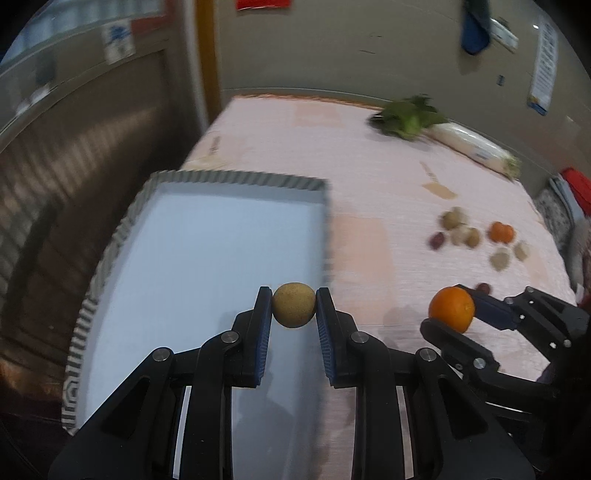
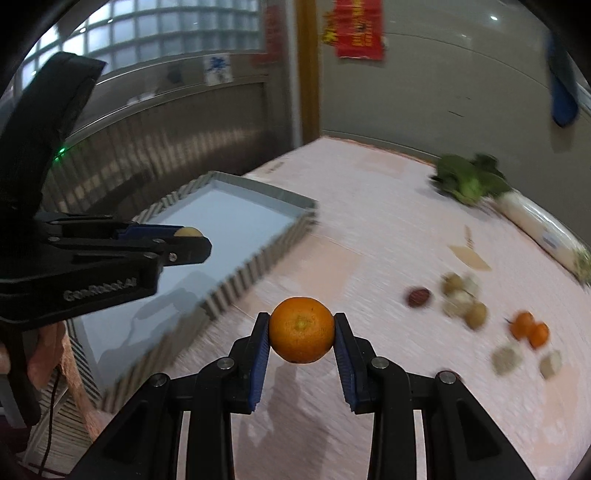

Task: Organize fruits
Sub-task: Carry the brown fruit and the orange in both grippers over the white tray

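Clamped between the blue ribbed pads of the left gripper [image 1: 294,308], a round, rough tan fruit [image 1: 294,305] hangs over the tray [image 1: 236,180] with its ridged rim, while right of it the right gripper [image 2: 301,334], tilted down, squeezes a dimpled orange [image 2: 301,329] above the pink tablecloth [image 2: 369,229].

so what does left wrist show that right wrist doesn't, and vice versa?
Only left wrist: the left tool head-on, shut on a tan round fruit, and the tray's whole bare floor.
Only right wrist: the glass-block window, the orange's stem end, and the tray's outer ribbed wall.
Both: both tools each holding fruit, right tool on the orange, the loose fruit pile, the leafy greens and the white radish on the pink cloth.
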